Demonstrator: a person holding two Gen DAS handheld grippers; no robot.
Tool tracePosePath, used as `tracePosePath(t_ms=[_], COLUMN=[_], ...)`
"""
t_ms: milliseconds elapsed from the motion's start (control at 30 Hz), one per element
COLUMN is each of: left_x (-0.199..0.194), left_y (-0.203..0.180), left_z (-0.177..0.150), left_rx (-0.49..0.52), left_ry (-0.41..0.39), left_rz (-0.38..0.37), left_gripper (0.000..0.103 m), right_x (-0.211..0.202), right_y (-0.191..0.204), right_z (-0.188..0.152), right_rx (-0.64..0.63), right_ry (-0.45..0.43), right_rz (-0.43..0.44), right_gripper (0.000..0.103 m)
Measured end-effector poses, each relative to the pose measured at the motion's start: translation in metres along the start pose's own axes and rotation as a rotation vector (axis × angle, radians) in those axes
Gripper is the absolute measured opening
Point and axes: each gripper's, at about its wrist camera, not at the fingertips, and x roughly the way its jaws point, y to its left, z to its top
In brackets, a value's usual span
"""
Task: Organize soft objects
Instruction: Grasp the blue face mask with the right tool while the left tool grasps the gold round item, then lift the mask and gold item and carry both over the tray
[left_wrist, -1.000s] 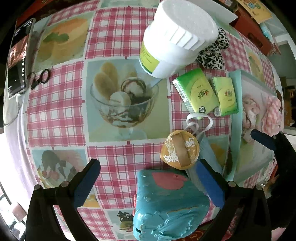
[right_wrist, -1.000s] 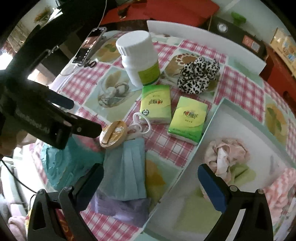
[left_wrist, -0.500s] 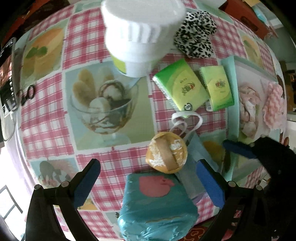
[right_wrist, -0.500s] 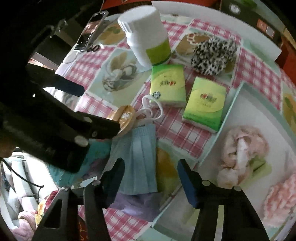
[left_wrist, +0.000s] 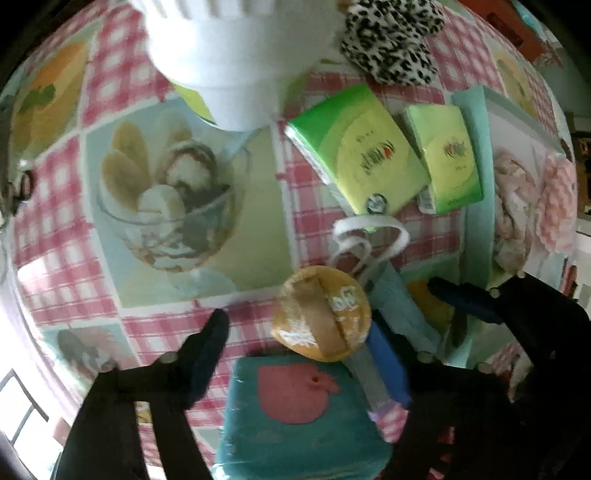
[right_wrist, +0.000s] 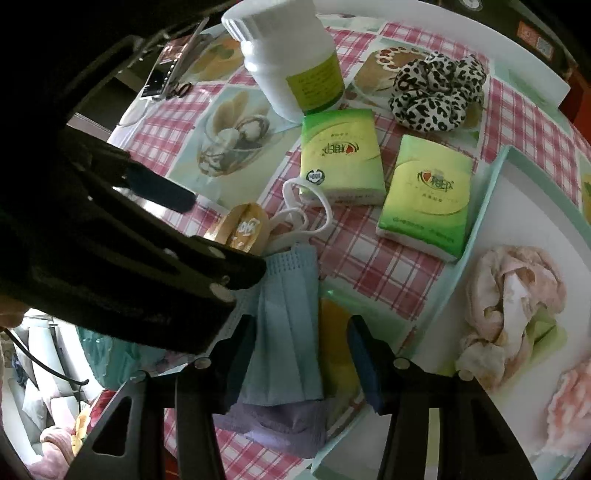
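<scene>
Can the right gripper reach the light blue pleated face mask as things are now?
Probably yes. The right gripper is open, with its fingers on either side of the light blue pleated face mask. The left gripper is close beside it, over the round yellow packet.

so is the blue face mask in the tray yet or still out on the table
Out. The blue face mask lies flat on the checked tablecloth, left of the tray rim, between the open right tongs.

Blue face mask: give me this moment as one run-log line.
right gripper: open, straddling blue face mask | left gripper: open, around round orange packet | tray: pink cloths inside
</scene>
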Motion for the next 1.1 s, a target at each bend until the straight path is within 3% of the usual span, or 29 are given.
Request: tracePosePath(t_ms=[133,233,467,900,1100], left_x=[0.004,0.007,-0.002,-0.006,-0.031], left_y=[-0.010,-0.018,-0.029,-0.002,0.001], left_z=[0.002,-0.006,-0.012,-0.040,-0.058], left_rx=[0.016,0.015,0.007,-0.044,-0.085], left_ry=[-0.005,-0.012,-0.025,-0.074,-0.158], left_rz=[0.011,-0.016,-0.024,-0.067,-0.107], left_gripper=[0.064,0.051,0.051,0.050,0.050], right_x=[0.002,0.005,0.008,-0.003,-0.023], right_y=[0.003,0.007,0.012,-0.009,-0.011], right_z=[0.000,-0.001,-0.007,-0.017,-0.020], right_rx=[-0.005,-0.008,-0.006,0.057,0.078], right_ry=[-0.004,-0.008,-0.012,-0.047,-0.081], right_rz=[0.013,0.020,0.022,0.030,0.048], right_gripper=[0.041,0.032,0.016,0.015,0.015])
